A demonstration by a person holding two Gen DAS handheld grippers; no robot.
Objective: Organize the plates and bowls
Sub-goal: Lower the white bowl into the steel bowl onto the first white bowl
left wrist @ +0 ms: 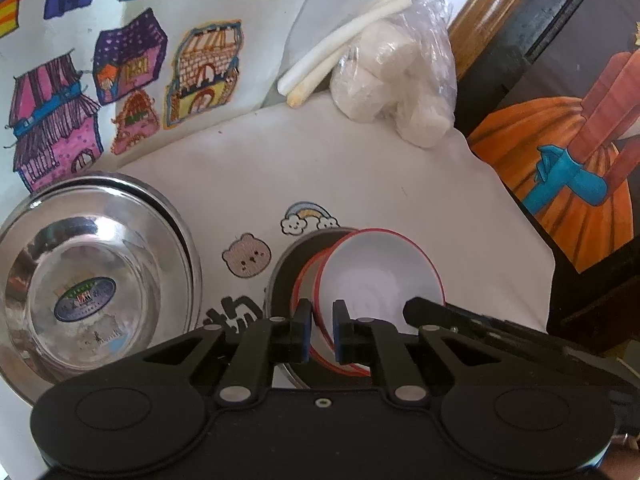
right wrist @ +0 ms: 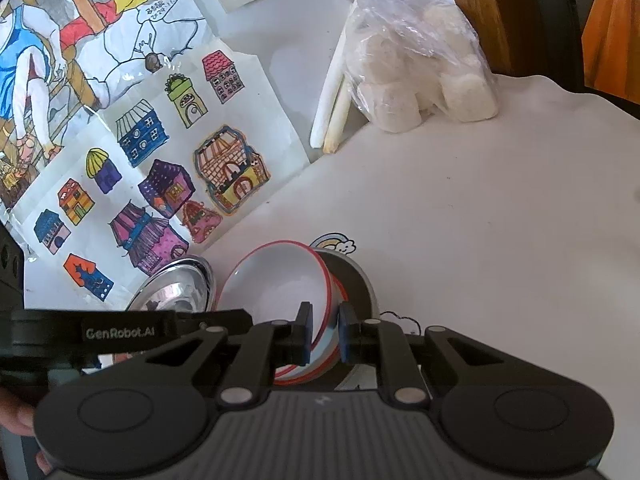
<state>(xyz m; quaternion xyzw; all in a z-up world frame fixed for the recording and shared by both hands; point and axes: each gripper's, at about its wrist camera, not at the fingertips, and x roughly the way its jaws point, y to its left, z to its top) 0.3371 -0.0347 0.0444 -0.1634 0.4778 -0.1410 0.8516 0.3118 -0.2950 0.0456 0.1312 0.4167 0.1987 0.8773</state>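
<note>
The white bowl [left wrist: 380, 272] with a red rim is tipped on its side, partly inside a grey dish [left wrist: 286, 276] that sits on the white cloth of the bench [left wrist: 360, 168]. In the left wrist view its open mouth faces toward about 1 o'clock; in the right wrist view the bowl [right wrist: 276, 284] opens toward about 10 o'clock, with the grey dish [right wrist: 356, 280] behind it at 3 o'clock. Being round, it has no long axis to speak of; its rim stands close to upright. The left tool [left wrist: 322, 330] is clamped on the near edge of the bowl's rim, one pad inside and one outside. The right tool [right wrist: 324, 334] is likewise pinched on the bowl's rim from the opposite side, and the black body of the left tool crosses that view at 9 o'clock. A shiny steel bowl [left wrist: 92, 276] sits upright on the bench at 9 o'clock of the white bowl, apart from it. Toward 12 o'clock lie two pale sticks [left wrist: 340, 52] and a clear bag of white lumps [left wrist: 396, 80]. Coloured drawings of houses [left wrist: 128, 72] cover the bench from 10 to 11 o'clock.
</note>
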